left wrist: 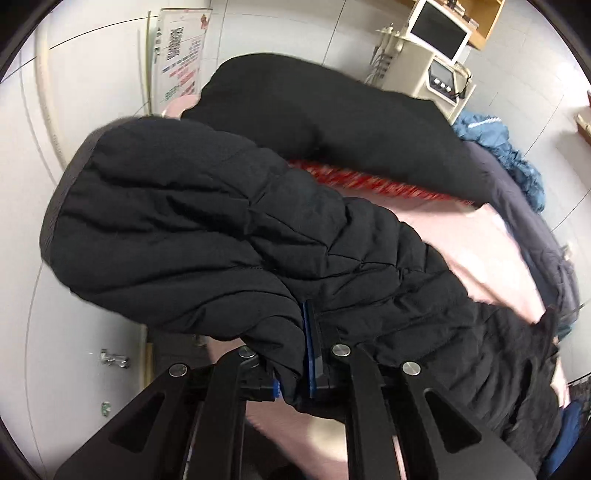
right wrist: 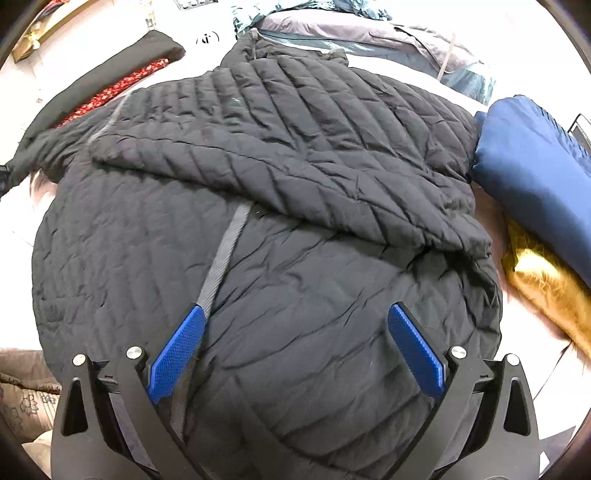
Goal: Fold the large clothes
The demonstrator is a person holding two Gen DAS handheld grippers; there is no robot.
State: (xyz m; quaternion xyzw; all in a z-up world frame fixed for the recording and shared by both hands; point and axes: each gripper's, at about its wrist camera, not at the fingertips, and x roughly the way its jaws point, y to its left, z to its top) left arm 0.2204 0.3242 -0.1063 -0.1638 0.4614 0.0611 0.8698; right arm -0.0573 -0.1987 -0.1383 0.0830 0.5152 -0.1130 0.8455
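A black quilted jacket (right wrist: 277, 258) lies spread on the pink bed, with one sleeve (right wrist: 295, 173) folded across its chest and a grey zipper strip (right wrist: 221, 254) running down the front. My right gripper (right wrist: 295, 310) hangs open just above the jacket's lower part, its blue pads (right wrist: 177, 354) wide apart and nothing pinched between them. In the left wrist view my left gripper (left wrist: 308, 314) is shut on the jacket's other sleeve (left wrist: 184, 221). That sleeve bulges up and over the fingers and hides most of them.
A black garment with red lining (left wrist: 332, 122) lies further along the pink sheet (left wrist: 461, 236). A blue garment (right wrist: 535, 177) and gold fabric (right wrist: 543, 280) sit to the jacket's right, a grey garment (right wrist: 351, 33) beyond it. A machine with a screen (left wrist: 432, 55) stands on the floor.
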